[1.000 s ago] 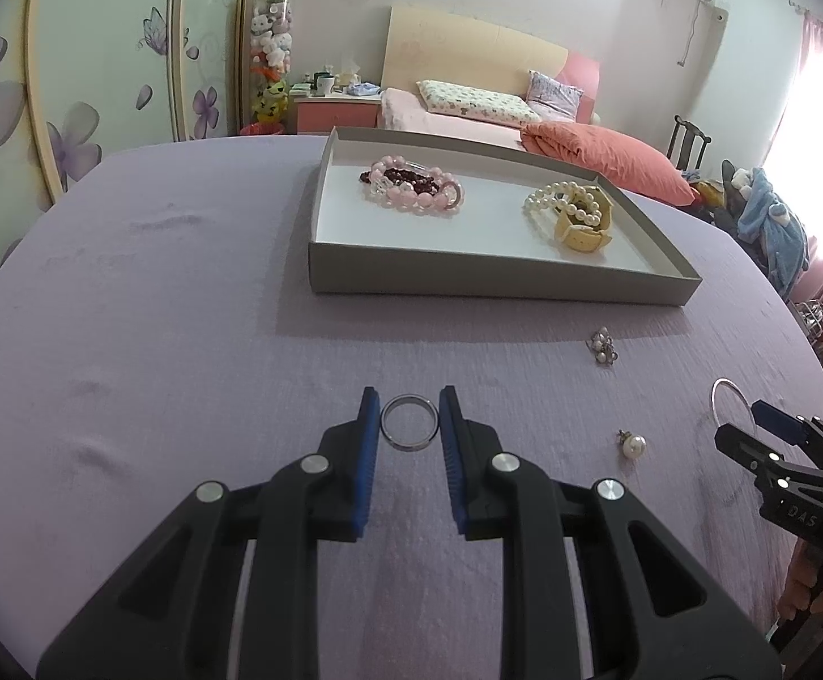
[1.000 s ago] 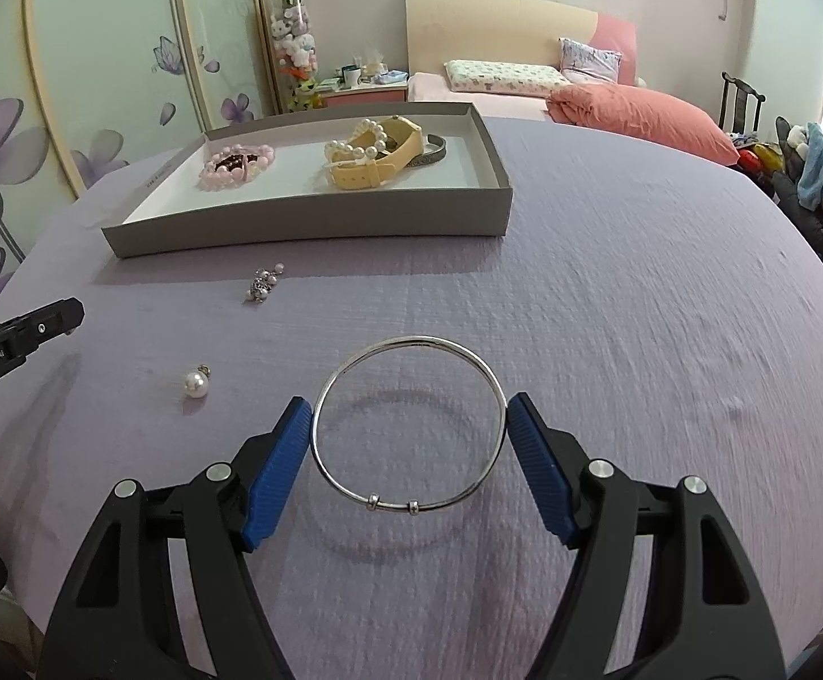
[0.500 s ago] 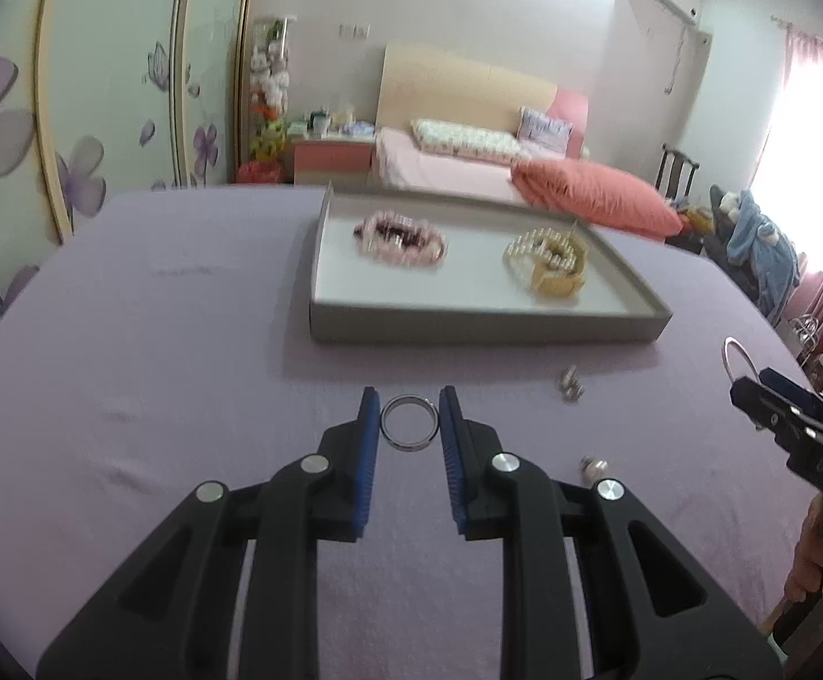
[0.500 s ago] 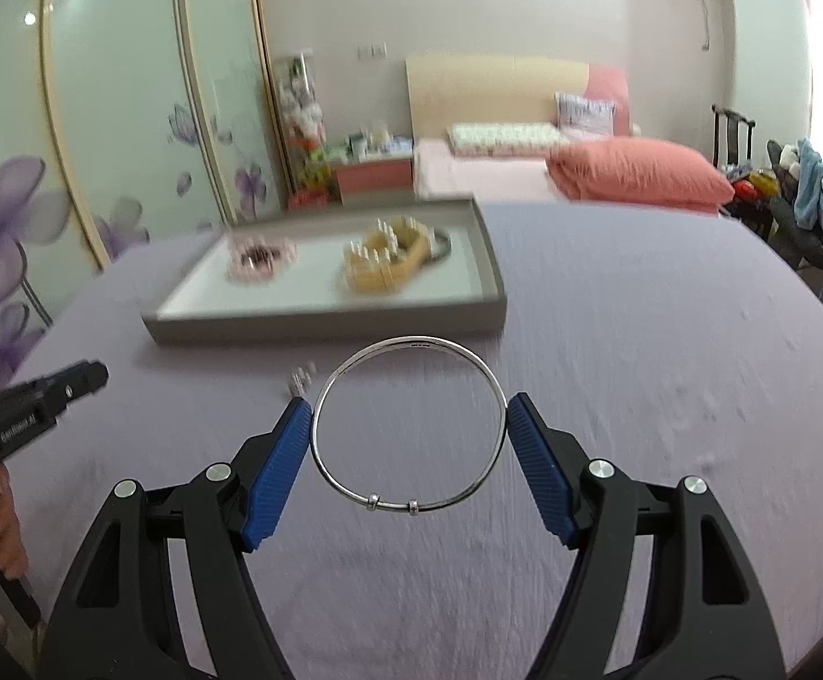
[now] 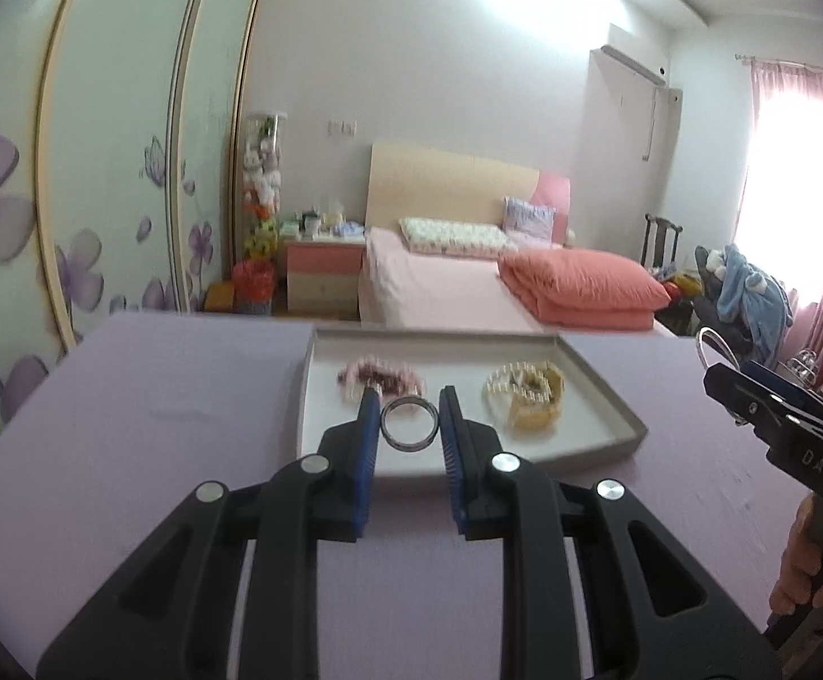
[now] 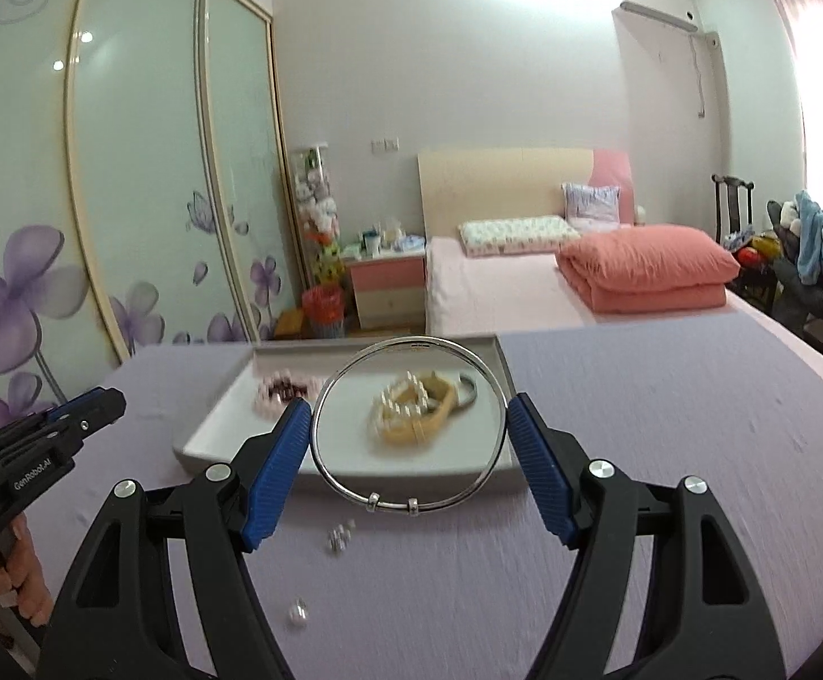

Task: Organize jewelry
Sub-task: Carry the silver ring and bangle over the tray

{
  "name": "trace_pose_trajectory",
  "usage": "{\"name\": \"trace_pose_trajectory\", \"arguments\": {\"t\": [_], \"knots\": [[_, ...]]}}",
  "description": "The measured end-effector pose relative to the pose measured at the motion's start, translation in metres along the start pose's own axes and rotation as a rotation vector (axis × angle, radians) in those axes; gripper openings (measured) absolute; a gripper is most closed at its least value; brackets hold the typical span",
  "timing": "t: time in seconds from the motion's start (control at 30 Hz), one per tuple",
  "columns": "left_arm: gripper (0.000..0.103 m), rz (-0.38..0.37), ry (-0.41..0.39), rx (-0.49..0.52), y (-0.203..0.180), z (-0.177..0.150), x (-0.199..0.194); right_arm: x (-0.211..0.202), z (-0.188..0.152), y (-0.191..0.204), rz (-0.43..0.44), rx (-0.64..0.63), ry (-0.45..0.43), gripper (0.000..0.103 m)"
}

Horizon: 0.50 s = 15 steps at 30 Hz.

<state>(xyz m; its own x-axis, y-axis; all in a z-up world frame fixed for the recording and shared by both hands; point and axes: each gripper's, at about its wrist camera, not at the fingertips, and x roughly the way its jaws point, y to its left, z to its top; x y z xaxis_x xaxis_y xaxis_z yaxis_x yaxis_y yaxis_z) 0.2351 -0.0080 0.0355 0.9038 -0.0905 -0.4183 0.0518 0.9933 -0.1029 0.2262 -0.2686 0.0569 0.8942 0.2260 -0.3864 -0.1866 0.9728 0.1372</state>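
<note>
Blurred tray (image 6: 216, 425) contents; "GenRobot.AI" on left gripper (image 5: 409, 425) clamping small ring (image 5: 409, 426), right gripper (image 6: 409, 425) pinching bangle (image 6: 408, 501)

- Two grippers, the left gripper (image 5: 410, 425) and the right gripper (image 6: 409, 425), each with a pair of blue pads.
- One small metal ring (image 5: 410, 425), pinched between the left pads.
- One thin silver bangle (image 6: 409, 425), pinched between the right pads, with two little beads threaded on its lower edge.
- One shallow grey tray (image 5: 598, 379) on the purple cloth.
- Two heaps of jewelry in the tray: one pink bead bracelet (image 5: 380, 377) and one pearl-and-yellow bundle (image 5: 527, 396); the blur hides how many pieces make up that bundle.
- Two loose pieces on the cloth outside the tray: one small cluster earring (image 6: 340, 535) and one pearl earring (image 6: 299, 615).
</note>
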Motion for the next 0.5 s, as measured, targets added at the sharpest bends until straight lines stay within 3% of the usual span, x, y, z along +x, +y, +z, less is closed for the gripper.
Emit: {"name": "trace_pose_trajectory", "arguments": {"t": [0.3, 0.5], "knots": [[0.022, 0.034, -0.09, 0.043, -0.017, 0.034, 0.047, 0.036, 0.026, 0.002, 0.003, 0.008, -0.115, 0.071], [0.022, 0.046, -0.095, 0.047, -0.023, 0.039, 0.084, 0.079, 0.021, -0.003, 0.002, 0.036, -0.094, 0.071]]}}
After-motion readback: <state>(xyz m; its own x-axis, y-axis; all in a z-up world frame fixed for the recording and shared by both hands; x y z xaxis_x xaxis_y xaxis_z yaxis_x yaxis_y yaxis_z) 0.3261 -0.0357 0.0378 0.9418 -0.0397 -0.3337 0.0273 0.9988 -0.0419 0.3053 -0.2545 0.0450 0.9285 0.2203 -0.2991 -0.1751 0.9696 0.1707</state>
